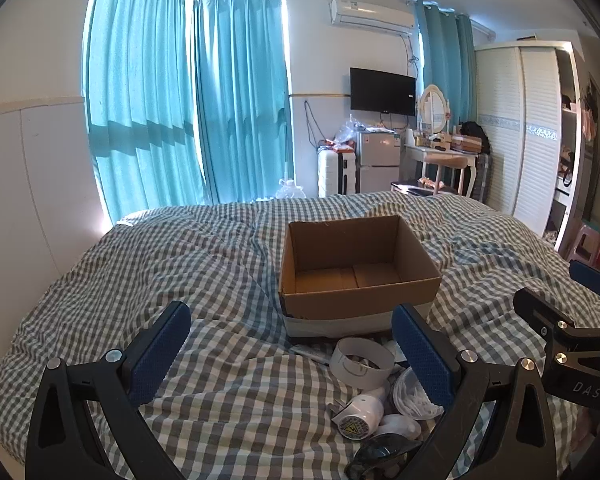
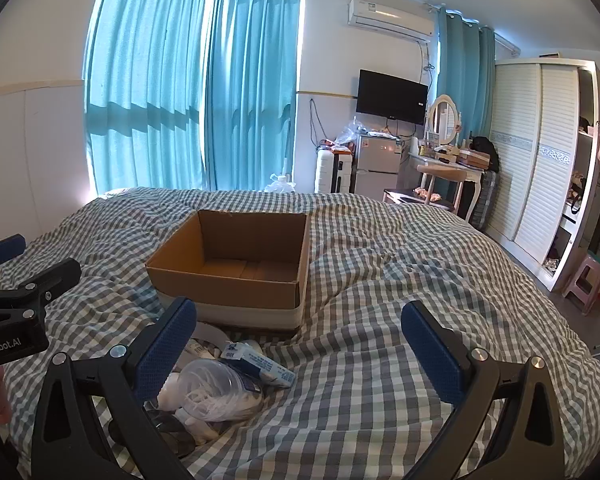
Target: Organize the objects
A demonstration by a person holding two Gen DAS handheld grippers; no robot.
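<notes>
Both hand-held grippers, left and right, hover with jaws spread, holding nothing, above small clutter heaped at lower centre, beside an empty cardboard box seemingly waiting on the checked bed.

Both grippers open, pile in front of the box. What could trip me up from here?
1. The pile is tangled: closing on the white roll may drag its neighbours along.
2. The cardboard box sits on soft, rumpled bedding; a nudge could tip it.
3. The left gripper and right gripper are close together and could collide.

Matt brown cardboard box on soft checked cloth quilt; glossy clear plastic cup.
</notes>
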